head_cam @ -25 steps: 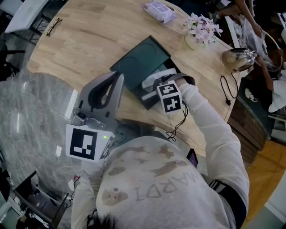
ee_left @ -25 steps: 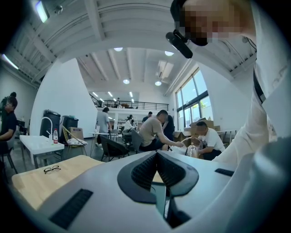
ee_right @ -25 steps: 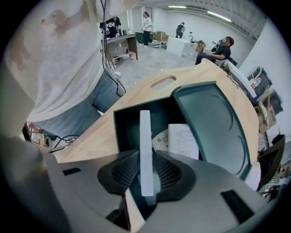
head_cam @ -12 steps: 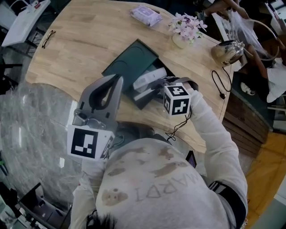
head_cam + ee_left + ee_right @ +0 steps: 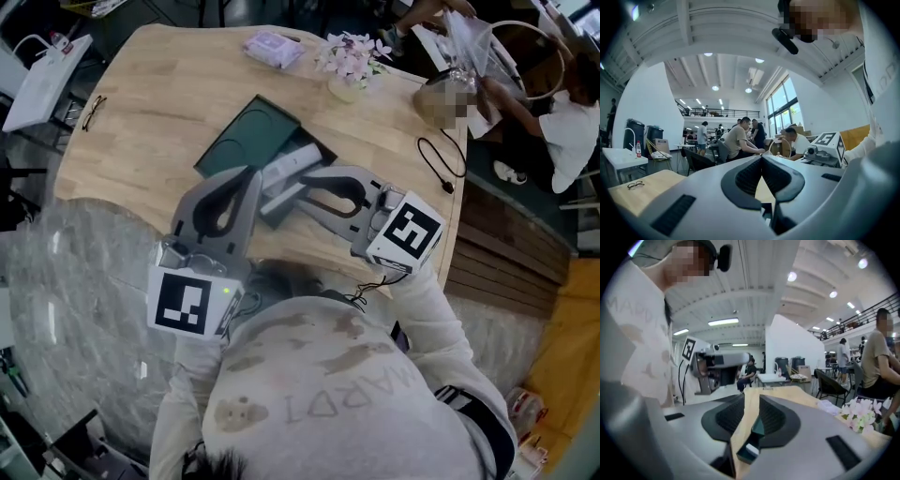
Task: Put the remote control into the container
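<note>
A dark green container (image 5: 246, 141) lies open on the wooden table (image 5: 169, 103). The white remote control (image 5: 289, 166) rests inside its near end. My right gripper (image 5: 292, 190) hovers just beside the remote on the near side, jaws a little apart with nothing between them. In the right gripper view the container (image 5: 758, 426) shows through the narrow gap of the right gripper (image 5: 751, 399). My left gripper (image 5: 250, 178) is held above the table's near edge, left of the container, its pads pressed together and empty. In its own view the left gripper (image 5: 761, 161) points out over the room.
A vase of pink flowers (image 5: 347, 61) and a purple wipes pack (image 5: 272, 45) stand at the table's far side. A black cable (image 5: 436, 159) lies at the right edge, glasses (image 5: 92, 110) at the left. People sit beyond the table's right end.
The right gripper has let go of the remote, leaving it in the container, and has drawn back toward me. The left gripper has hardly moved.
</note>
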A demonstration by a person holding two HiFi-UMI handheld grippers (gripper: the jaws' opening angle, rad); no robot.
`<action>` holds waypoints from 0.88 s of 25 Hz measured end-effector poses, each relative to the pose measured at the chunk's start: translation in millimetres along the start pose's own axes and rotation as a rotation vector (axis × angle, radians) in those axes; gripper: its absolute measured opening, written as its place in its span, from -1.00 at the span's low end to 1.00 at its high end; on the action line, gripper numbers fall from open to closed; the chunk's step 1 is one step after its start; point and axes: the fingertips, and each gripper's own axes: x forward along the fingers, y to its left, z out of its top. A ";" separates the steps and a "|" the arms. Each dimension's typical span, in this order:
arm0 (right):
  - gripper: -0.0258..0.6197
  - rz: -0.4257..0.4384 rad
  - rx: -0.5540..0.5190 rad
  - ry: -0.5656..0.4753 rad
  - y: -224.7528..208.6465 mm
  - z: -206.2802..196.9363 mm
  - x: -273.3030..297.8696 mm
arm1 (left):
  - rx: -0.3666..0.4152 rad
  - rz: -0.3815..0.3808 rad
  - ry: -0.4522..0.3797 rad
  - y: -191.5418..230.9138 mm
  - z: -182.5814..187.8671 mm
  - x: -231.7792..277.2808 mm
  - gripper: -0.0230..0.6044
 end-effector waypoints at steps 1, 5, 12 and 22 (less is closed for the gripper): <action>-0.61 -0.022 0.010 -0.053 3.2 12.2 -8.2 | 0.004 -0.009 -0.005 -7.6 2.6 0.0 -0.65; -0.67 -0.120 0.009 -0.191 15.3 47.6 -38.9 | 0.017 -0.042 -0.027 -37.8 11.8 -0.9 -0.65; -0.69 -0.244 0.005 -0.305 33.2 77.0 -83.1 | 0.028 -0.075 -0.051 -84.7 22.2 -7.9 -0.65; -0.72 -0.281 -0.021 -0.319 60.4 84.5 -110.7 | 0.045 -0.070 -0.069 -118.3 30.9 -26.4 -0.65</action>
